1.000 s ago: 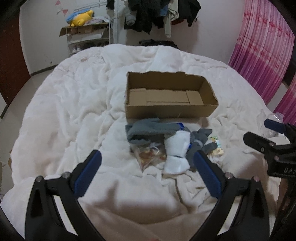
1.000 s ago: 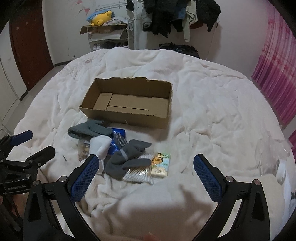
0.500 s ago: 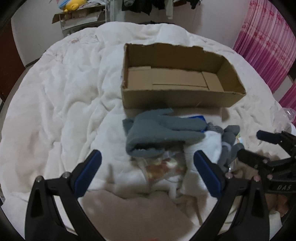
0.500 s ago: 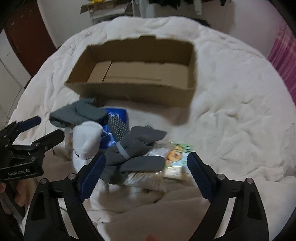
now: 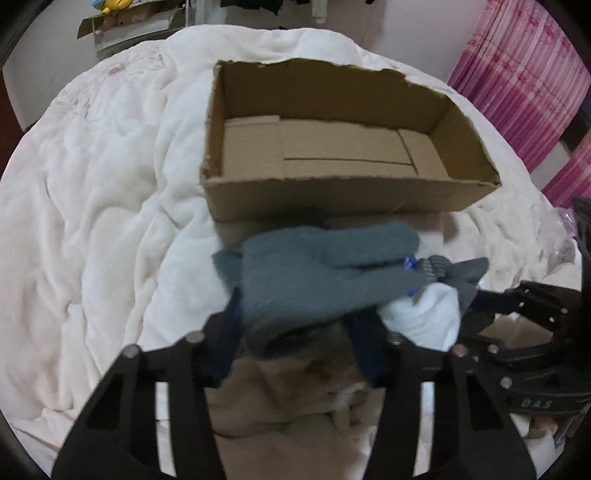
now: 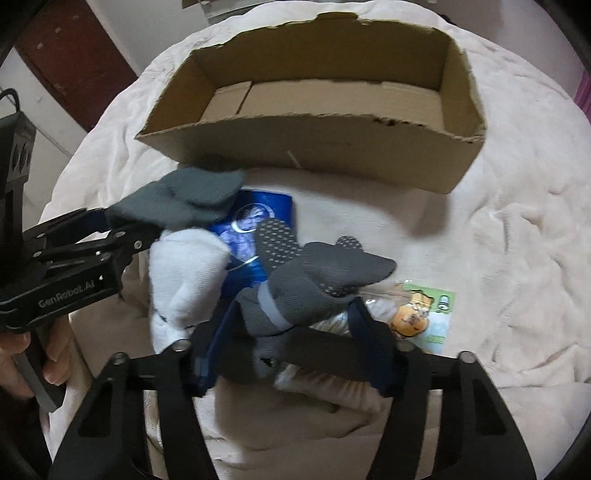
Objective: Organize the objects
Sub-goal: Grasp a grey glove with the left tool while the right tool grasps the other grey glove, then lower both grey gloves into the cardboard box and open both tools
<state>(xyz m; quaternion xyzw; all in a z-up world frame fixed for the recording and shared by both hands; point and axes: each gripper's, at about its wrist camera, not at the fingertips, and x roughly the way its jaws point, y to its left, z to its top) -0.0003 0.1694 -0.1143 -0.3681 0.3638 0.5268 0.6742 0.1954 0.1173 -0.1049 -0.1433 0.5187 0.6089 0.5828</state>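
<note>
An open, empty cardboard box [image 5: 332, 199] [image 6: 332, 147] sits on the white bed. In front of it lies a pile: a blue-grey sock [image 5: 317, 277] [image 6: 184, 199], a white sock [image 5: 424, 314] [image 6: 184, 273], a dark grey grip-dot sock [image 6: 317, 288], a blue packet [image 6: 258, 229] and a green snack packet [image 6: 424, 314]. My left gripper [image 5: 295, 332] [image 6: 122, 229] has its jaws narrowed around the blue-grey sock's cuff. My right gripper [image 6: 291, 332] has its jaws narrowed around the dark grey sock; it also shows in the left wrist view [image 5: 476, 299].
The white quilt [image 5: 92, 221] covers the bed all round. Pink curtains [image 5: 517, 74] hang at the right. A shelf with a yellow plush toy [image 5: 114, 5] stands by the far wall. A clear plastic bag [image 5: 557, 243] lies at the bed's right edge.
Both grippers have moved forward and down into the pile and narrowed, the left onto the blue-grey sock, the right onto the dark grey sock. The box looks nearer.
</note>
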